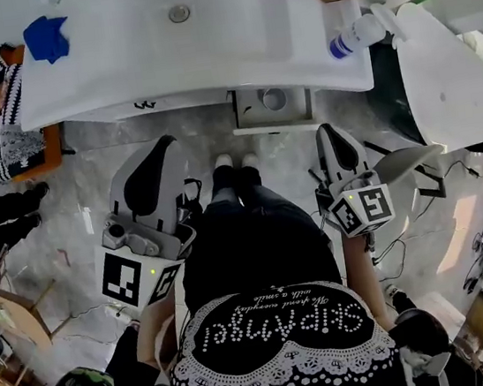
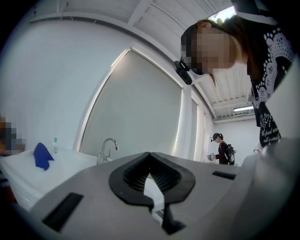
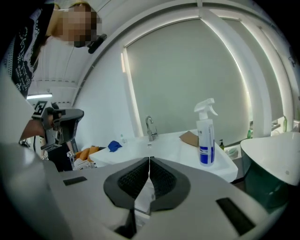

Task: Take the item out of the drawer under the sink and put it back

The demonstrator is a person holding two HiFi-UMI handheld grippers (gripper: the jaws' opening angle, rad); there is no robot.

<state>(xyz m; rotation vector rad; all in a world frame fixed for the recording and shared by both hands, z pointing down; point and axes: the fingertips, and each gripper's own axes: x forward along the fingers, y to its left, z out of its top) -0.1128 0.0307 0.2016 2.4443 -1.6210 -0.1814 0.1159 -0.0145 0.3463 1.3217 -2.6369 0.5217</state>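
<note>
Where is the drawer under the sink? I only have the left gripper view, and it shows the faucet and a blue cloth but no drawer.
Observer: In the head view the drawer stands pulled out below the front edge of the sink, right of its middle.
Operator: Anything inside it?
Observer: Yes, one round pale item sits in it. I can't tell what it is.
Operator: Is the other hand carrying something?
Observer: No. The right gripper is shut, with nothing between its pads.
</note>
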